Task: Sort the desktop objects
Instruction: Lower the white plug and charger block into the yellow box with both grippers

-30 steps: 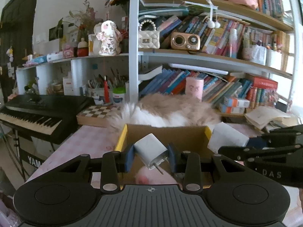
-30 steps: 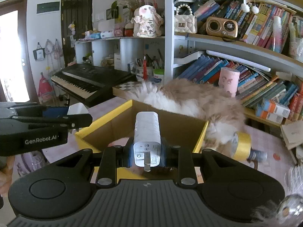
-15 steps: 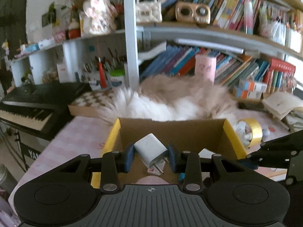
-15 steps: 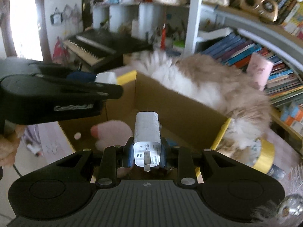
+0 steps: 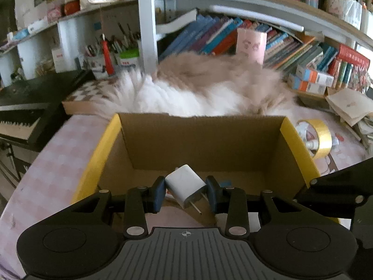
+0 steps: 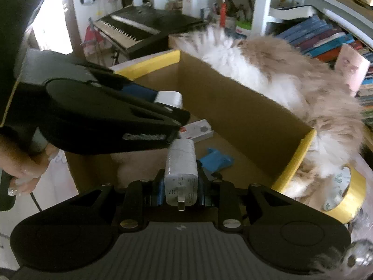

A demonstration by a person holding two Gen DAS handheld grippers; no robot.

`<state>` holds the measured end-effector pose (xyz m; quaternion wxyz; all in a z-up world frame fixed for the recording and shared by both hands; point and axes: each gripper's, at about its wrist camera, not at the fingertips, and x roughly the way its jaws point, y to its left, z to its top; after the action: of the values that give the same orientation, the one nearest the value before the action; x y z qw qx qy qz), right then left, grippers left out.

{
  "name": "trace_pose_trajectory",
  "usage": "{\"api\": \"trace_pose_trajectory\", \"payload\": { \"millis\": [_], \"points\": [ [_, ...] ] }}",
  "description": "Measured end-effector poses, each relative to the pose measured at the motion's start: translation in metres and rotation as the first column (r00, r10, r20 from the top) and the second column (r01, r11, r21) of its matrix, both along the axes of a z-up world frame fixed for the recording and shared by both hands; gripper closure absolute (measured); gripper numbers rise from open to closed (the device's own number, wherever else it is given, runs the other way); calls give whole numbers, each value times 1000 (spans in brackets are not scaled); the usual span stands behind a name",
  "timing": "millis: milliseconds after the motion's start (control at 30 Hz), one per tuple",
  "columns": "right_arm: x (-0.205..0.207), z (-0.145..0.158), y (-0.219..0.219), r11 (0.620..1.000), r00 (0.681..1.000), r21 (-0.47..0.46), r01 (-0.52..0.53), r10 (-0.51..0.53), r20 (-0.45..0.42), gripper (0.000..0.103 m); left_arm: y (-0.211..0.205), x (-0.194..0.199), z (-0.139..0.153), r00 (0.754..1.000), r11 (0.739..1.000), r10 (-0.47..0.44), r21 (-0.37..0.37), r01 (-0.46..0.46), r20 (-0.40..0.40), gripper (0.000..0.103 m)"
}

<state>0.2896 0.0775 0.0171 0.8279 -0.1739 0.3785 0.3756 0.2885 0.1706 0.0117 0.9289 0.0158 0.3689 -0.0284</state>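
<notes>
A: What was seen from the left wrist?

B: A small white charger point(image 5: 185, 185) was pinched between the blue pads of the left gripper point(image 5: 185, 192), tilted, with its prongs turned toward the camera. It was held above the open box point(image 5: 296, 137), whose rim was edged in yellow. A fluffy cat point(image 5: 198, 91) was stretched along the box's far wall, and a tape roll point(image 5: 322, 137) lay on the pink table point(image 5: 53, 161) just right of the box. Part of the right gripper point(image 5: 338, 193) was seen at the right edge.

A: And from the right wrist?

B: A longer white adapter point(image 6: 181, 175) was clamped by the right gripper point(image 6: 180, 192), its jaws pressed tight on its sides and its plug end turned toward the camera. It was held over the box point(image 6: 293, 161) too. The left gripper point(image 6: 112, 116) was seen crossing from the left, gripped by a hand point(image 6: 25, 170), with its charger point(image 6: 169, 98) showing at the tip. On the box floor a white carton point(image 6: 198, 130) and a blue part point(image 6: 216, 161) were lying. The cat point(image 6: 291, 81) was pressed against the far wall, and the tape roll point(image 6: 349, 193) was just beyond the box's right corner.
</notes>
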Motion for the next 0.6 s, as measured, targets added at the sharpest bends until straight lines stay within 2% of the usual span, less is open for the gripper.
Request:
{"api": "trace_pose_trajectory", "payload": {
  "millis": [200, 400, 500, 567, 600],
  "points": [
    [2, -4, 2, 1000, 1000, 0, -14, 14, -24, 78, -1, 4, -12, 998, 1000, -3, 7, 4, -55, 67],
    [-2, -2, 2, 1000, 1000, 17, 10, -10, -11, 77, 2, 2, -10, 999, 1000, -7, -3, 7, -35, 66],
    [-7, 1, 0, 999, 999, 44, 32, -32, 5, 72, 1, -3, -4, 1000, 1000, -15, -5, 15, -2, 60],
    [-10, 6, -3, 997, 999, 66, 47, -48, 20, 71, 1, -7, 2, 999, 1000, -14, -8, 14, 34, 44],
    [-12, 9, -5, 996, 998, 76, 54, -57, 30, 69, 1, -10, 5, 998, 1000, -10, -10, 11, 54, 40]
  ]
}}
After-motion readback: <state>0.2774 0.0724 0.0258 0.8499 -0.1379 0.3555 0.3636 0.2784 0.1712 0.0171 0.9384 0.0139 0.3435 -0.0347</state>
